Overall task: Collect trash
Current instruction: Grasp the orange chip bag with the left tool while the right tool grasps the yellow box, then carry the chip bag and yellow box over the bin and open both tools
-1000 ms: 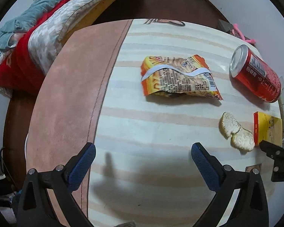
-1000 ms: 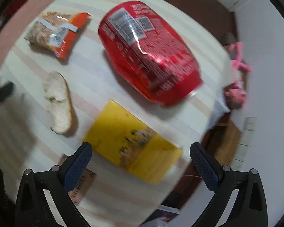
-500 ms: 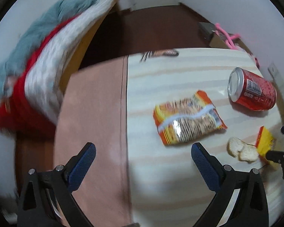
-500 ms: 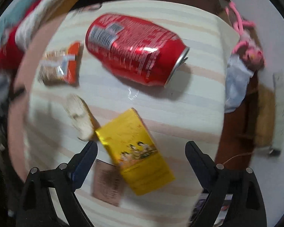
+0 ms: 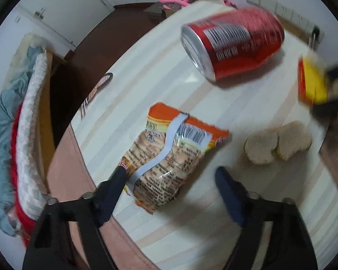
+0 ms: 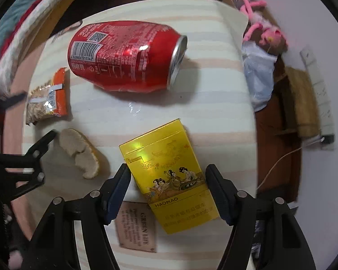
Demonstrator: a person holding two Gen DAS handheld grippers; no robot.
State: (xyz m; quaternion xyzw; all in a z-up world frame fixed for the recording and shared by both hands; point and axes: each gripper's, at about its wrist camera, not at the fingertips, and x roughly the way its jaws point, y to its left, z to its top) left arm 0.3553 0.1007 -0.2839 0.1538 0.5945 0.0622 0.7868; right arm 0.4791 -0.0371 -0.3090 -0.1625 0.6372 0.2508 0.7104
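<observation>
An orange snack wrapper (image 5: 173, 155) lies on the striped table. My left gripper (image 5: 169, 180) is open, its fingers on either side of the wrapper's near end. A yellow cigarette box (image 6: 169, 175) lies flat on the table. My right gripper (image 6: 167, 177) is open around the box, with a small gap at each finger. A red can (image 6: 126, 56) lies on its side beyond the box; it also shows in the left wrist view (image 5: 234, 42). Two pieces of bread (image 5: 277, 141) lie to the right of the wrapper.
The striped table (image 6: 214, 117) ends at the right above a dark floor with a plastic bag (image 6: 258, 76) and a pink toy (image 6: 261, 27). A pink cloth (image 5: 65, 180) covers the table's left part. A bed with blankets (image 5: 22, 123) stands at the left.
My left gripper has moved forward and down to the wrapper, which now lies between its fingers. My right gripper has closed in on the yellow box and narrowed around it.
</observation>
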